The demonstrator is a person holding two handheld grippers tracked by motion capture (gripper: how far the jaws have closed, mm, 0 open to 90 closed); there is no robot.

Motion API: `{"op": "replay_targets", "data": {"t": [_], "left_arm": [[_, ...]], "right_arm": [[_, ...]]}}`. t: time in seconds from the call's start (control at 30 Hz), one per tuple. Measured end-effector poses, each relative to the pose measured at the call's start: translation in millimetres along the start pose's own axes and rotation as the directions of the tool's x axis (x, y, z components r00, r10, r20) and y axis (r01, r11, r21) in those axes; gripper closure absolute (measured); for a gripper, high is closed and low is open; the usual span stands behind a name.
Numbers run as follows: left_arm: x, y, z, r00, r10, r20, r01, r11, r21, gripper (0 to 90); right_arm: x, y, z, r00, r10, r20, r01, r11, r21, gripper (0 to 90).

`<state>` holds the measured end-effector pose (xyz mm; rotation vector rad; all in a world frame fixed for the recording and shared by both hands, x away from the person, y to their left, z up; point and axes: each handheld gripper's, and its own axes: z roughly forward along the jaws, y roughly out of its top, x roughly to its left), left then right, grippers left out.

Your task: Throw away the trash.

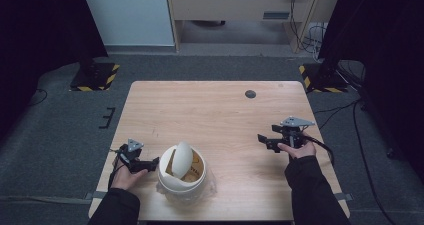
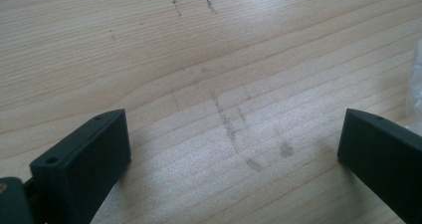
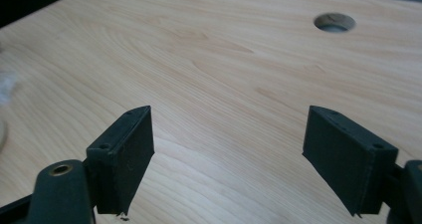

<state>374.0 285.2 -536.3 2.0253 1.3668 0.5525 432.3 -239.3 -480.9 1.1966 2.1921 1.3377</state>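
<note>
Both hands parked, nothing gripped. Left gripper [image 1: 148, 164] spread wide, empty, low on the worktop [image 1: 220, 110] just beside the white swing-lid bin [image 1: 182, 175] at the near edge. Right gripper [image 1: 266, 141] likewise spread, empty, well apart at the right. Probably between steps; next, reaching for the bin with open jaws.

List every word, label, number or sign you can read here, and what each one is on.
No text can be read.
White bin: no label visible on its lid or wall.
Black-and-yellow hazard stripes on the stand bases: a warning pattern, no words.
Wooden table: only scuff marks and a round hole, no print.
</note>
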Motion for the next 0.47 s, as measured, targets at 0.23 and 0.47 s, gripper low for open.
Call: {"op": "replay_targets", "data": {"t": [0.23,0.47], "left_arm": [[1.0,-0.1,-0.2,0.9999,0.008,0.007,-0.008,1.0000,0.000,0.0],[1.6,-0.3,-0.3,0.9999,0.012,0.012,-0.012,0.9999,0.000,0.0]], "right_arm": [[-28.3,-21.3,2.1,0.9933,0.013,0.115,-0.020,0.998,0.063,16.3],[-41.2,-32.5,-0.8,0.9741,0.043,0.222,-0.069,0.992,0.110,13.8]]}}
